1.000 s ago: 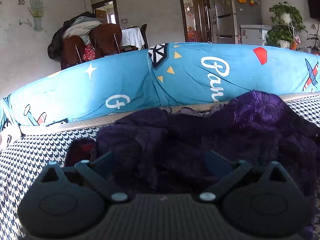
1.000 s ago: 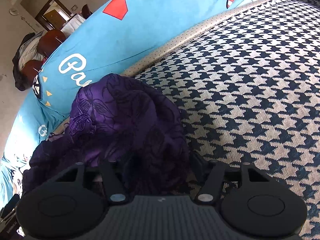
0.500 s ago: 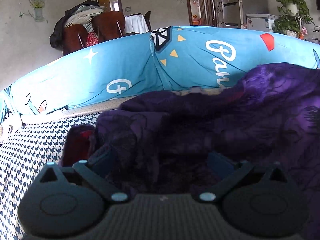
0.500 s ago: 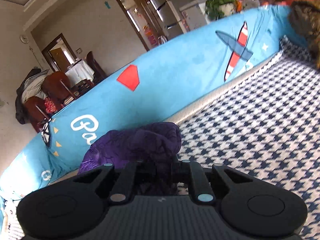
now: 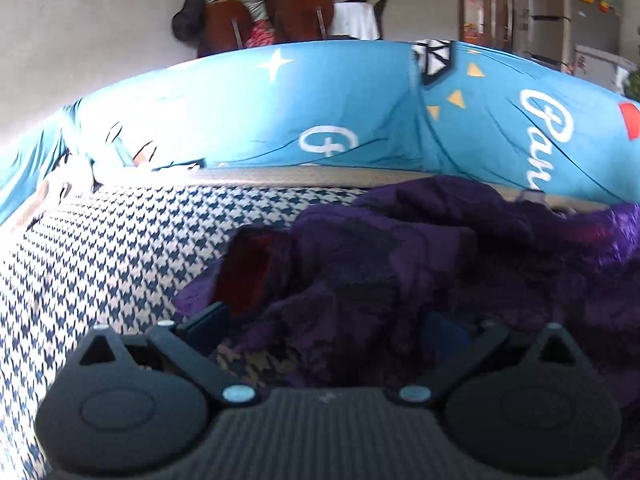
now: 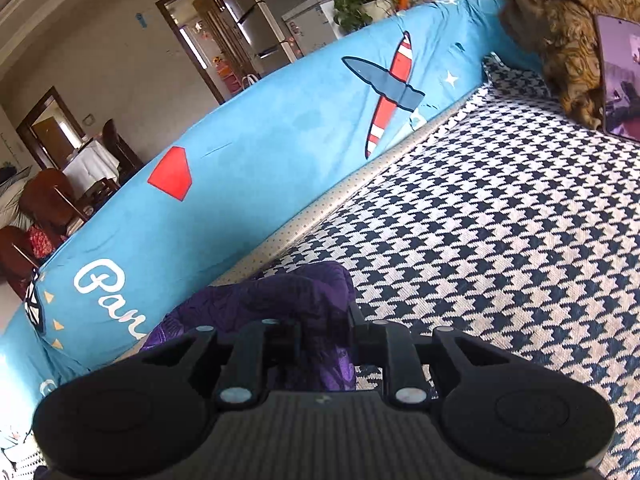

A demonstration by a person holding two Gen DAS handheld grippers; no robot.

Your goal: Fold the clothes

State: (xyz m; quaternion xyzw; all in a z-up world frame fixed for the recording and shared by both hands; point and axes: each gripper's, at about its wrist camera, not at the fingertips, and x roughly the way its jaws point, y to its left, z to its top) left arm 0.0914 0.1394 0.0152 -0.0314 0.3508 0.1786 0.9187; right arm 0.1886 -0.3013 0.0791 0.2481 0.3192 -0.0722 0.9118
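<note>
Purple garment (image 5: 420, 264), soft crumpled fabric with a darker lace-like floral pattern, lies bunched on the houndstooth cover (image 5: 120, 248), close to its back edge where a beige dotted trim strip (image 6: 320, 216) runs along the blue cushion (image 5: 320, 112). A dark red patch (image 5: 244, 276) shows at the garment's left end; whether lining or label, cannot tell.

Left gripper (image 5: 328, 324): black, jaws spread wide, fingers down at the near side of the heap with cloth lying between them, not clamped. A bit of bare houndstooth shows between the fingers just under the fabric.

Right gripper (image 6: 324, 328): jaws drawn close together, pinching a fold of the purple garment (image 6: 280, 300); cloth bulges up in a rounded lump above the fingertips and hangs shiny below them.

Cover is a woven navy-and-white check, coarse texture, flat. Blue cushion is smooth, velvety-looking, printed with white script, a red pentagon, yellow triangles, a striped plane. At the cover's far right corner sits a brown paisley-patterned bundle (image 6: 560, 28) with a phone (image 6: 620, 80) leaning against it, screen lit. Left view is motion-blurred.
</note>
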